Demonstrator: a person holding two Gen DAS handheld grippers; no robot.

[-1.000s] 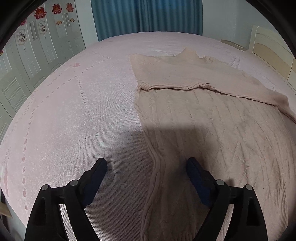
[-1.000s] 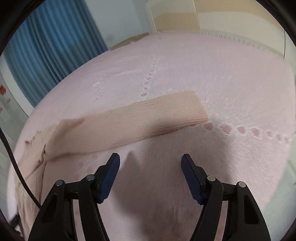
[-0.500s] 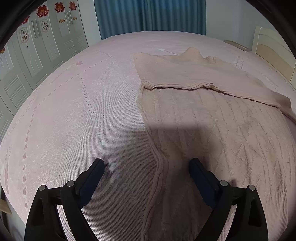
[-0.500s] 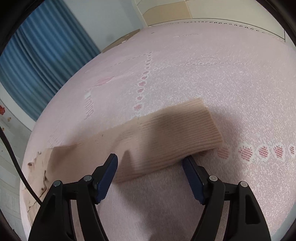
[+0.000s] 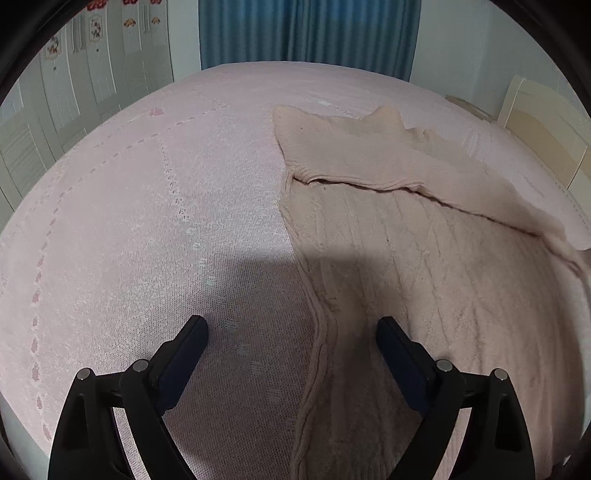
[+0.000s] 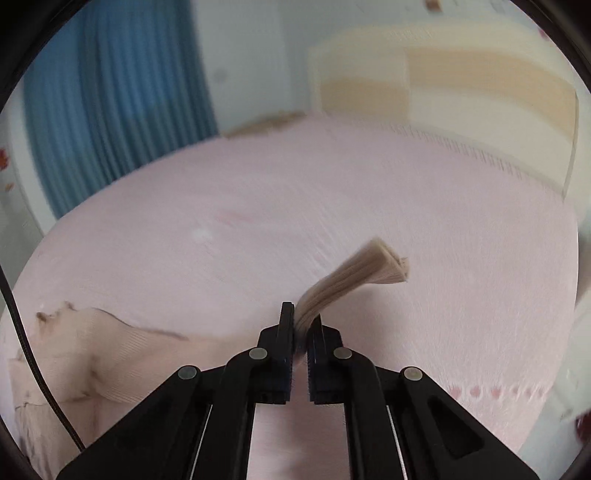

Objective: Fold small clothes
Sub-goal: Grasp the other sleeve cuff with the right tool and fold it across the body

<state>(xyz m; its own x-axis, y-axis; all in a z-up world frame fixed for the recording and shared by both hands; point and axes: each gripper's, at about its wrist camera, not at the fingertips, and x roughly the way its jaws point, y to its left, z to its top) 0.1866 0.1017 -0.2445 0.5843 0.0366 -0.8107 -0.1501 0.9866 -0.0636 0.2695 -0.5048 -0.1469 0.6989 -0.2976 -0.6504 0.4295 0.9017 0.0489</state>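
On the pink bedspread, a beige knitted sweater lay spread flat, its body reaching toward the near edge of the bed and its collar end toward the far edge by the blue curtain. One sleeve was already folded across the upper body, forming a ridge over the chest.

The left claw stood wide and held nothing; it hovered above the sweater's side seam, one finger over bare bedspread, the other over the knit. No contact with the fabric could be confirmed.

The right claw had changed markedly. Half a second earlier its jaws stood wide on either side of the ribbed sleeve cuff, which then lay flat on the bedspread. They had just been closing, and now stood narrow, clamped on the cuff, with the ribbed end sticking out beyond the fingertips and clear of the bed. The right wrist view was blurred, consistent with a quick lift. The rest of that sleeve trailed back toward the sweater body at the lower left of the view.

Judgement: the second sleeve was secured and being raised, so the fold of that sleeve across the body appeared to be under way. The cuff was gripped near its end only; slack cloth could drag or bunch if carried over carelessly.
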